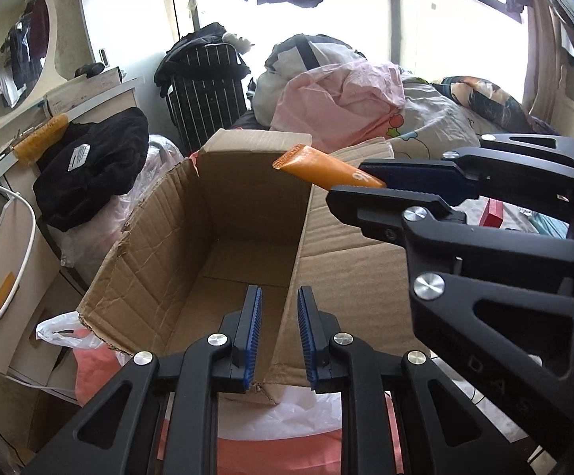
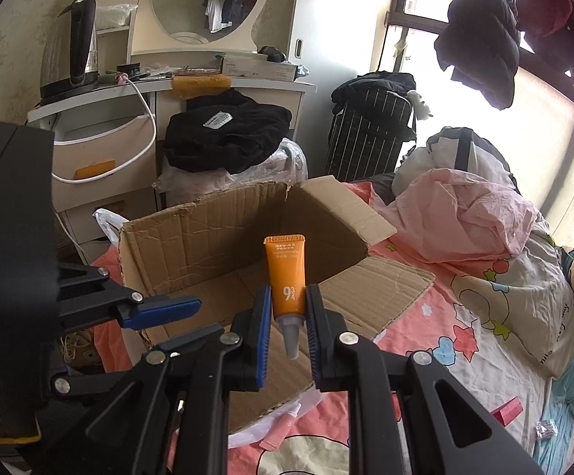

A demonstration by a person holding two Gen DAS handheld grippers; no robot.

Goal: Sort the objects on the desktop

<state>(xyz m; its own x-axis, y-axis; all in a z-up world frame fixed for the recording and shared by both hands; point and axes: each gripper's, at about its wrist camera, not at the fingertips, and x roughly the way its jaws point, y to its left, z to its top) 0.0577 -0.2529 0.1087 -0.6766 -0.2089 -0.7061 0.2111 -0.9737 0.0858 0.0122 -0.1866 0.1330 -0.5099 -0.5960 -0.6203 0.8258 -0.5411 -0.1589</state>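
An open cardboard box [image 1: 144, 233] stands on the bed; it also shows in the right wrist view [image 2: 192, 233]. My right gripper [image 2: 289, 303] is shut on an orange tube [image 2: 287, 277], crimped end forward, held above the box's near right wall. In the left wrist view the right gripper [image 1: 360, 186] comes in from the right with the orange tube [image 1: 318, 166] over the box's right wall. My left gripper [image 1: 279, 304] is open and empty at the box's near edge. Its blue fingertips [image 2: 168, 308] show at the left of the right wrist view.
A pink tube [image 2: 283, 425] lies on the bedsheet below the box. A red block [image 2: 506, 411] and a foil wrapper [image 2: 546, 429] lie at right. Bedding [image 2: 465, 217] is piled behind the box. A desk with a kettle [image 2: 71, 47] and black clothes [image 2: 227, 130] stands at left.
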